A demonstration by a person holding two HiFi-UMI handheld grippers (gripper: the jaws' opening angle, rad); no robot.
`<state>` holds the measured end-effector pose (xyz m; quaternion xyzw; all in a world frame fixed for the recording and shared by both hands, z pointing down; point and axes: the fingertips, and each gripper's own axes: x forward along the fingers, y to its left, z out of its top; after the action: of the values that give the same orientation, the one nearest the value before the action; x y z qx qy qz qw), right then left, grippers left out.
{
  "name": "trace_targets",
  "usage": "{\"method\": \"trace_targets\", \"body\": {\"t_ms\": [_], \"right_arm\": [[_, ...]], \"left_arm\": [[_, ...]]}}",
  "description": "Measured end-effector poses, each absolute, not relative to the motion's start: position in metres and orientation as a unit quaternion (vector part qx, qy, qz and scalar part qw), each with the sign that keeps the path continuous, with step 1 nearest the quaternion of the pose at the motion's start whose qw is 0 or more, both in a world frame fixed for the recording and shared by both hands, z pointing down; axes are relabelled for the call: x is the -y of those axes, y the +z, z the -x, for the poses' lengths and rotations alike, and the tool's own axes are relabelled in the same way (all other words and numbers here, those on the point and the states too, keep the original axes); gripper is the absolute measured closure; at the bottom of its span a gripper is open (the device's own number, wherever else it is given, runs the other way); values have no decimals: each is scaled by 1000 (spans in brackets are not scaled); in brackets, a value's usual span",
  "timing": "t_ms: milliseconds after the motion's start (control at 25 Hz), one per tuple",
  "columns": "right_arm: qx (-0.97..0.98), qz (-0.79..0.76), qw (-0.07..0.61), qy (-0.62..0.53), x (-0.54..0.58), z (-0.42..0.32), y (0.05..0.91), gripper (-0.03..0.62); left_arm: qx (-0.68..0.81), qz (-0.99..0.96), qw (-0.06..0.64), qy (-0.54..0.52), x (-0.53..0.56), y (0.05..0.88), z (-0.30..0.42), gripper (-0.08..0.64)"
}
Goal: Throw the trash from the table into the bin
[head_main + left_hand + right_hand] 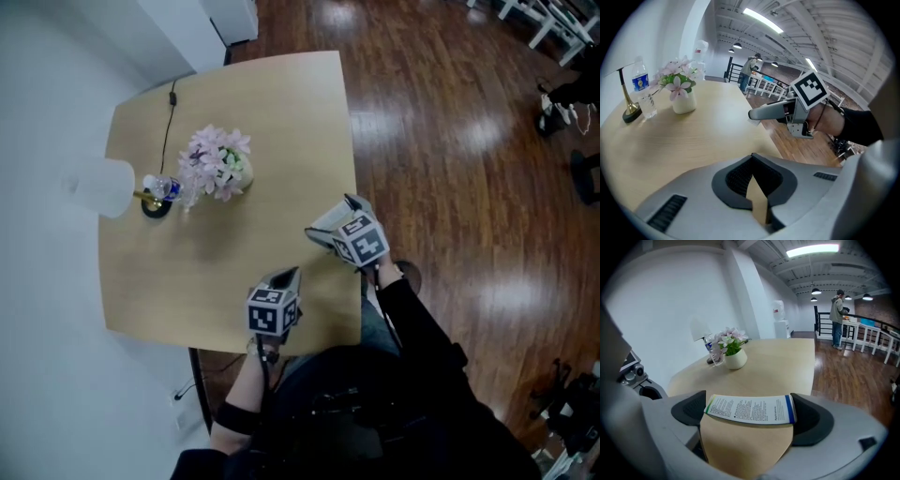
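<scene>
Item in hand: flat white printed carton (750,409) with a blue band at one end and a green one at the other. It lies crosswise between the jaws of the right gripper (330,228), which stand wide apart and press on its two ends. It is held above the near right part of the pale wooden table (234,272), close to the right edge. Left gripper (752,161): jaws closed tip to tip, nothing between them, over the near edge, just beside the right gripper. Far left of the table, well apart from both: pink and white flowers in a white pot (220,167), clear water bottle with a blue label (641,89), brass-footed lamp with a white shade (101,187), black cord (169,122). Bare tabletop lies between that group and the grippers. White wall (47,94) closes the left side. Dark glossy wood floor (450,141) lies open to the right.
</scene>
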<state>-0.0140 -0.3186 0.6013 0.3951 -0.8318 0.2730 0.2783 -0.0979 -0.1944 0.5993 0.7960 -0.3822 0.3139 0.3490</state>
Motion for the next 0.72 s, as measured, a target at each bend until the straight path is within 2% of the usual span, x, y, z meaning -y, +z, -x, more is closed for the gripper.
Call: {"method": "trace_targets", "body": {"t_ms": [400,720], "right_arm": [[801,-419,290,315,191,11,610,23],[762,-465,294,342,94,-19,606,23]], "left_arm": [[328,-831,326,310,124,592,104,560],[258,-860,317,306,77,599,82,560]]}}
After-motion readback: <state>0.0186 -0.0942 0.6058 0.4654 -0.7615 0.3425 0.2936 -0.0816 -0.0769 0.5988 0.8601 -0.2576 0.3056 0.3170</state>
